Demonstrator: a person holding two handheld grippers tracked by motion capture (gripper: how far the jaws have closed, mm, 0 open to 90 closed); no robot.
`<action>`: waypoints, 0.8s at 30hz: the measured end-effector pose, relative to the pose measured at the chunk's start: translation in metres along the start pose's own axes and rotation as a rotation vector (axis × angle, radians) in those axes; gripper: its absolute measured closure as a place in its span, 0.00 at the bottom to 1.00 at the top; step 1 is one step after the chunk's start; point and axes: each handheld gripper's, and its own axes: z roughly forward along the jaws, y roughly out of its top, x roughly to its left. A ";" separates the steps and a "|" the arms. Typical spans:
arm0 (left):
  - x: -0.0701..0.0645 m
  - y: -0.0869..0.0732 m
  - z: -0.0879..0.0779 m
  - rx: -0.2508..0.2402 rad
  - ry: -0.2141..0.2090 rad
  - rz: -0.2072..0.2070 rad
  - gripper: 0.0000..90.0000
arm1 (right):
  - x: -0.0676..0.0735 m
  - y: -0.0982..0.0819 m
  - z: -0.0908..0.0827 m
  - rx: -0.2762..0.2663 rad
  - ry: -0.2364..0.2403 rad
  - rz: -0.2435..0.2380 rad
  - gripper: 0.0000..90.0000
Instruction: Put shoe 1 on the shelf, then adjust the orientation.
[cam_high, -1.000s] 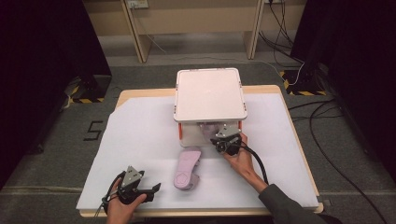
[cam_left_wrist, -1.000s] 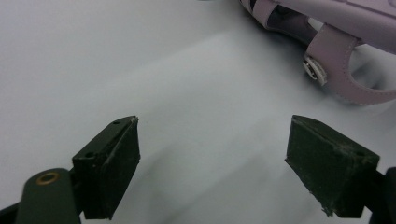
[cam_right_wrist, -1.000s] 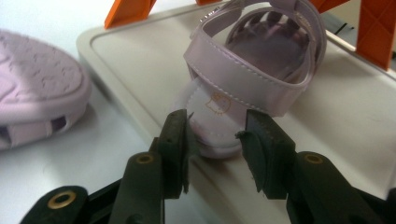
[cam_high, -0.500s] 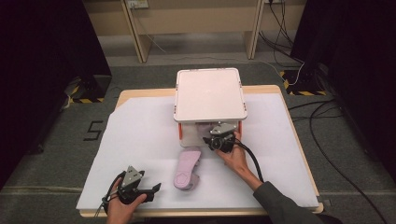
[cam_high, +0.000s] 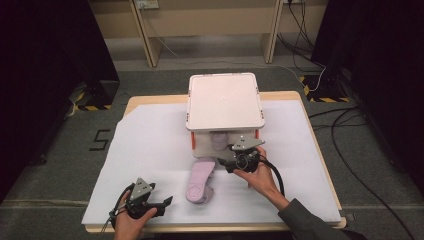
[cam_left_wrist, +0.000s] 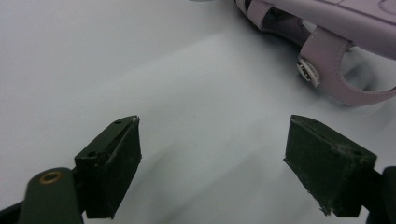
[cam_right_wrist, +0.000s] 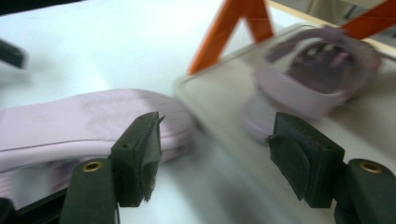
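Two lilac sandals here. One sandal on the shelf sits on the lower tray of the little rack, just ahead of the right gripper. Its jaws have just been opening and now stand wide w/ nothing between them, so I'd say that one was just let go and counts as placed. The 2nd sandal lies sole-up on the white sheet, right beside that gripper on its left.

The left gripper, jaws wide and empty, rests near the table's front edge, sandal strap ahead of it. Orange rack legs stand close, low roof above, so not much room. Plenty of bare sheet elsewhere.
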 end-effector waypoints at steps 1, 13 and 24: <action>0.000 0.000 0.000 -0.005 0.000 -0.004 0.20 | 0.008 0.000 0.000 0.004 0.028 -0.011 0.37; 0.000 -0.001 -0.001 -0.002 -0.004 0.001 0.20 | 0.053 0.005 0.010 0.025 0.173 -0.078 0.35; -0.001 0.000 0.000 0.001 -0.005 0.007 0.20 | 0.066 0.017 0.011 -0.011 0.176 -0.116 0.35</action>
